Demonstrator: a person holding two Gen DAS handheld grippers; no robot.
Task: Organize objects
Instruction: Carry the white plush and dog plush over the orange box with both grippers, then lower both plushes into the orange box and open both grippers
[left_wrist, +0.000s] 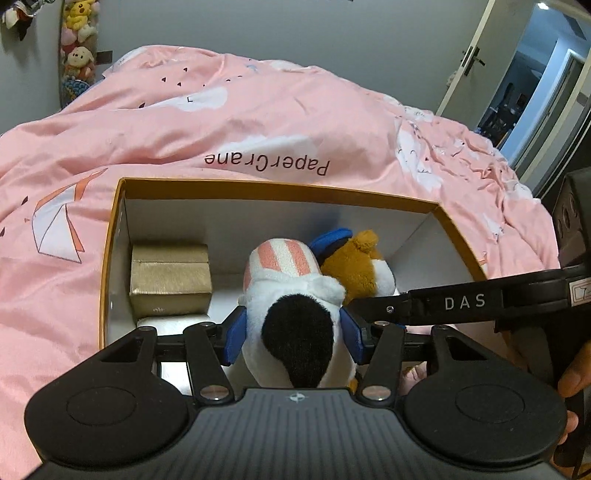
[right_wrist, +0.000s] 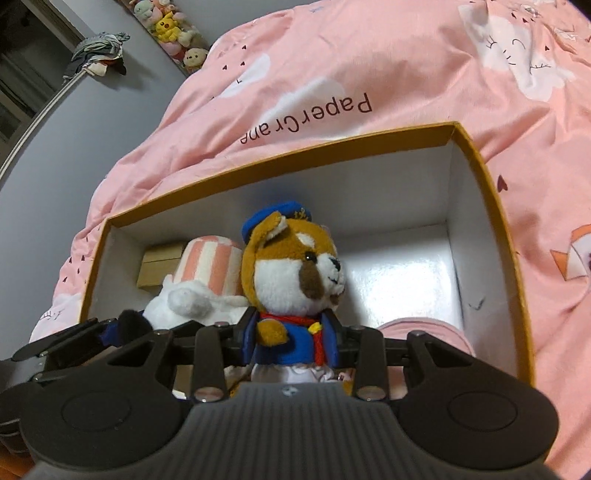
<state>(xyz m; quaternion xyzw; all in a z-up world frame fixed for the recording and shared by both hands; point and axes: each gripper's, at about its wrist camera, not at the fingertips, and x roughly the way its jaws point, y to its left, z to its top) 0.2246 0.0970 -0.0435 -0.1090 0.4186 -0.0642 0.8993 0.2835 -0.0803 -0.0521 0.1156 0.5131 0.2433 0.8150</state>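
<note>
An open orange box with a white inside (left_wrist: 114, 229) (right_wrist: 491, 206) lies on the pink bed. My left gripper (left_wrist: 293, 338) is shut on a white plush toy with a black patch and a pink-striped cap (left_wrist: 291, 314), held inside the box. My right gripper (right_wrist: 291, 338) is shut on a brown and white dog plush with a blue cap and blue coat (right_wrist: 295, 273), right beside the white plush (right_wrist: 188, 295). The dog plush shows behind the white one in the left wrist view (left_wrist: 358, 266). A gold box (left_wrist: 170, 275) (right_wrist: 159, 269) sits in the box's left corner.
A pink quilt printed "PaperCrane" (left_wrist: 258, 122) (right_wrist: 369, 59) surrounds the box. Several plush toys hang on the grey wall (left_wrist: 77, 48) (right_wrist: 173, 33). A door stands ajar at the right (left_wrist: 476, 59). The box's right half has bare floor (right_wrist: 399, 280).
</note>
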